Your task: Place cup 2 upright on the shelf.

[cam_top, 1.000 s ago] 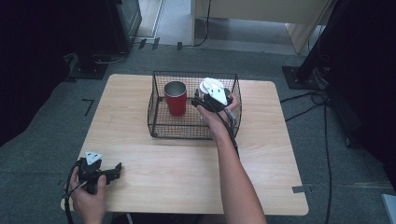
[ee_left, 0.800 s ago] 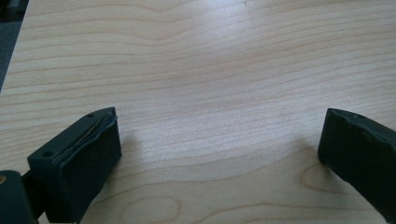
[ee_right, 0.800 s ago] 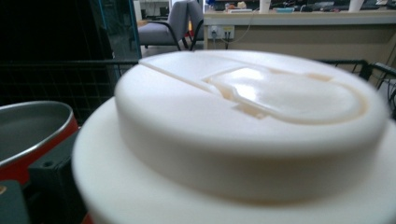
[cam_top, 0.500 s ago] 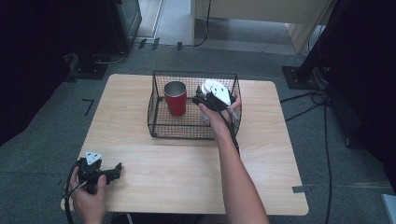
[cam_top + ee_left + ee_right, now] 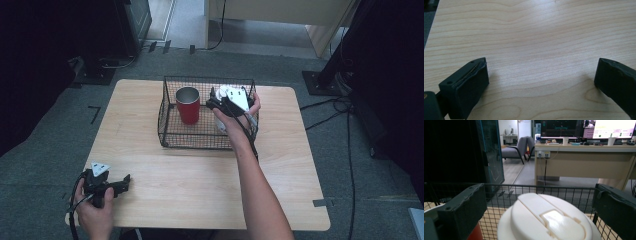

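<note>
A black wire basket (image 5: 170,125) stands at the far middle of the wooden table (image 5: 200,175). Inside it are a red cup (image 5: 188,105) on the left and a white lidded cup (image 5: 220,123) on the right. My right gripper (image 5: 215,102) hovers over the white cup, open. In the right gripper view the white lid (image 5: 546,220) lies between the wide jaws of this gripper (image 5: 539,207), touching neither, and the red cup (image 5: 475,233) peeks in at the lower left. My left gripper (image 5: 124,181) rests open at the near left corner, with bare wood between the jaws (image 5: 541,82).
The basket's far wall (image 5: 536,192) rises just beyond the lid. Past the table lie grey floor, a desk (image 5: 584,162) and dark equipment stands (image 5: 330,75). Cables trail on the floor at the right (image 5: 350,145).
My right gripper has shifted only slightly over the white cup in the basket. The left gripper has stayed where it was.
</note>
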### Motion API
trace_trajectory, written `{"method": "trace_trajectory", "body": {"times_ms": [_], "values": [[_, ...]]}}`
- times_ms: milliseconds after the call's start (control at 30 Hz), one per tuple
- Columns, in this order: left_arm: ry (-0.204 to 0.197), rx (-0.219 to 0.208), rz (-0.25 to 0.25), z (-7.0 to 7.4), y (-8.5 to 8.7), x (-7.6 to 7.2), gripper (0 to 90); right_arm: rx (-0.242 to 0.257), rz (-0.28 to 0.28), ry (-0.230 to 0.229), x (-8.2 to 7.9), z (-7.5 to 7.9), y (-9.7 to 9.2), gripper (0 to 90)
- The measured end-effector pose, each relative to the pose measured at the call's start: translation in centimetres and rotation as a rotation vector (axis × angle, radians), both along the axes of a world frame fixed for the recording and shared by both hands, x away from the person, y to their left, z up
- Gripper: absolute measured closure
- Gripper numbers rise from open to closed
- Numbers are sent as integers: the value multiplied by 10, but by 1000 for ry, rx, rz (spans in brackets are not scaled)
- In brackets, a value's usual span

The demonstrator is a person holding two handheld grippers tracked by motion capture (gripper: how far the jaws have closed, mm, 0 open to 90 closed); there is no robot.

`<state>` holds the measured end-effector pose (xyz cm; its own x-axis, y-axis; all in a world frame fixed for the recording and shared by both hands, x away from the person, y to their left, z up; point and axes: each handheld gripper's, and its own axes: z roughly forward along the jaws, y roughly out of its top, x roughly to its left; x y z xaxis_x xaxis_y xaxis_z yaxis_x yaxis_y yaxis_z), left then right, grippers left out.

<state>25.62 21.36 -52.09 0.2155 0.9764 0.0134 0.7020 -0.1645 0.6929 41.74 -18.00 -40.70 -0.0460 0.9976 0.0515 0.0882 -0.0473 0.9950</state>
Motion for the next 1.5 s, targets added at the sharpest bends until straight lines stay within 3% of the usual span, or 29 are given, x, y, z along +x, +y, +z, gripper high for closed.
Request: {"method": "trace_trajectory", "body": {"times_ms": [300, 567, 800, 1367, 1500], "values": [[0, 0, 1, 0, 0, 0, 0, -12, 34, -34, -17, 21, 7, 0], [0, 0, 0, 0, 0, 0, 0, -43, 56, -64, -37, 29, 6, 0], [-1, 0, 1, 0, 0, 0, 0, -80, 62, -62, -54, 23, -1, 0], [-1, 0, -1, 0, 0, 0, 0, -47, 58, -41, -89, 7, -33, 0], [-2, -1, 0, 0, 0, 0, 0, -65, 63, -25, -98, 3, -39, 0]]}}
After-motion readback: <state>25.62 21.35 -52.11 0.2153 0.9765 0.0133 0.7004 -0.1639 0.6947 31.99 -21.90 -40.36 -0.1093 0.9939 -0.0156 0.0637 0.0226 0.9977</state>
